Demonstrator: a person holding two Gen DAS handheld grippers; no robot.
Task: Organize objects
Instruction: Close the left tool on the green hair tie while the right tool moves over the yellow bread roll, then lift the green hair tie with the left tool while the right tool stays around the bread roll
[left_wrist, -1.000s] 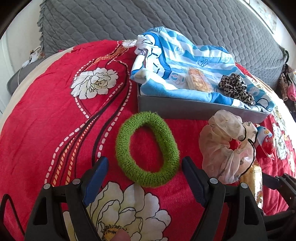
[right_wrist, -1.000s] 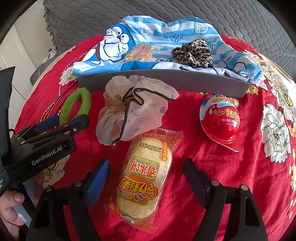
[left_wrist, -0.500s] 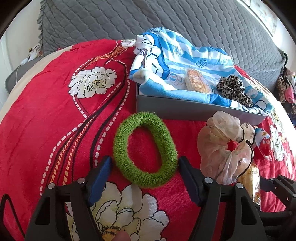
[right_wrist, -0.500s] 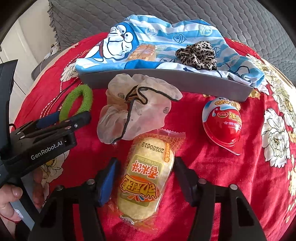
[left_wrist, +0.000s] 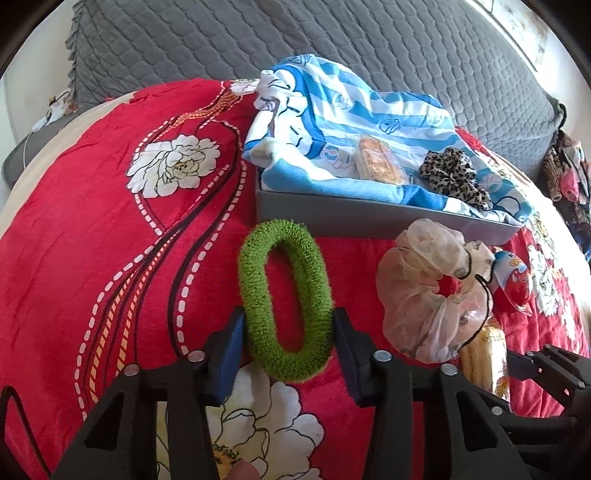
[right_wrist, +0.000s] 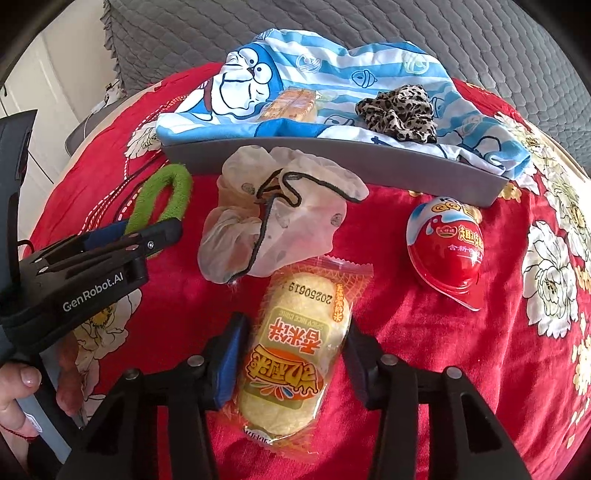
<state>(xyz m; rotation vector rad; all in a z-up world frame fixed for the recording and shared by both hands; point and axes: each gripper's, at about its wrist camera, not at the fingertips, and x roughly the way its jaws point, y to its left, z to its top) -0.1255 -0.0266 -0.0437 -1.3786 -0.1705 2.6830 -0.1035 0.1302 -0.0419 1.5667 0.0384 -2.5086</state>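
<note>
My left gripper (left_wrist: 286, 334) is shut on a green fuzzy hair tie (left_wrist: 284, 306), squeezed into a narrow oval on the red floral bedspread; the tie also shows in the right wrist view (right_wrist: 162, 199). My right gripper (right_wrist: 295, 349) is shut on a yellow rice cake packet (right_wrist: 295, 354) lying on the bedspread. A grey tray (left_wrist: 369, 218) lined with a blue striped cartoon cloth (left_wrist: 332, 110) sits behind, holding a leopard scrunchie (left_wrist: 454, 175) and a snack packet (left_wrist: 376, 160).
A sheer cream scrunchie with a black elastic (right_wrist: 280, 218) lies between the two grippers. A red and white egg-shaped toy packet (right_wrist: 448, 251) lies to the right near the tray (right_wrist: 369, 162). A grey quilted headboard (left_wrist: 295, 44) runs behind the bed.
Both grippers have closed: the left jaws squeezed the green hair tie narrow, and the right jaws closed onto the sides of the rice cake packet.
</note>
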